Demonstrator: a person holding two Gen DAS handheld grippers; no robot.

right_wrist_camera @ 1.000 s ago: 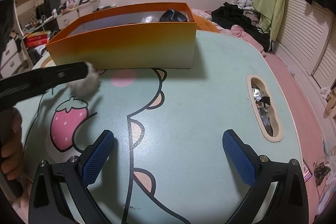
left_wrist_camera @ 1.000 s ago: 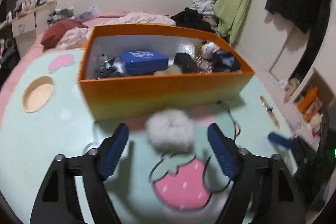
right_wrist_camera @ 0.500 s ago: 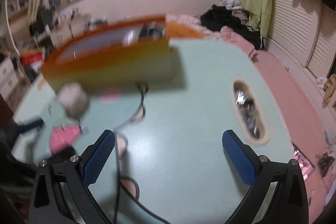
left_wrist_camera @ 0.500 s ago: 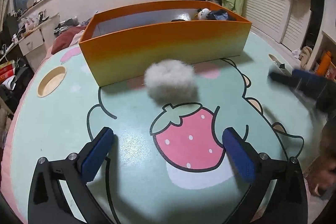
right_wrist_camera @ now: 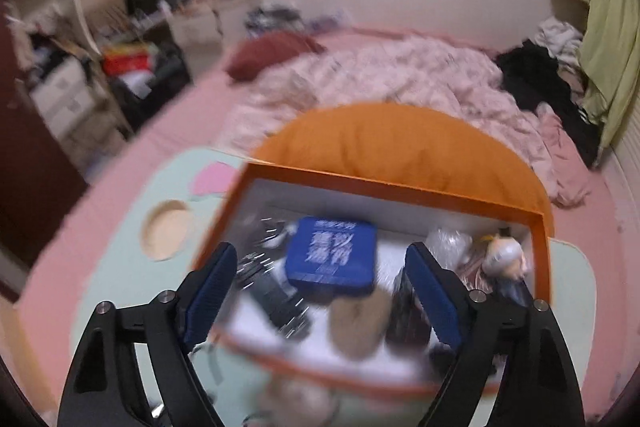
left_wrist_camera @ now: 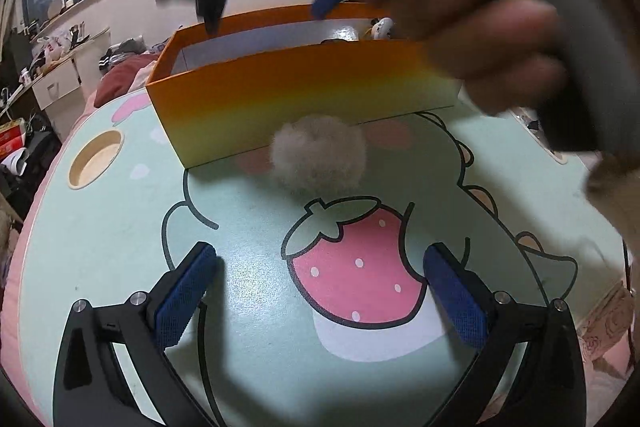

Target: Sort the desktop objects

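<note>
Sorting nearly done | orange cardboard box (left_wrist_camera: 296,87) holds most items | grey fluffy pompom (left_wrist_camera: 318,155) left on bench (left_wrist_camera: 120,247) | left tool (left_wrist_camera: 320,291) wide open, empty | right tool (right_wrist_camera: 320,287) closing on nothing

Left wrist view: low over the table (left_wrist_camera: 120,267), facing forward and down past its own fingers toward the near wall of the orange box (left_wrist_camera: 304,87), close. Right wrist view: above that box (right_wrist_camera: 400,187), looking steeply down into it, blurred, with the bed beyond. Both views share the box and the round table recess (left_wrist_camera: 96,159) (right_wrist_camera: 166,231).
</note>
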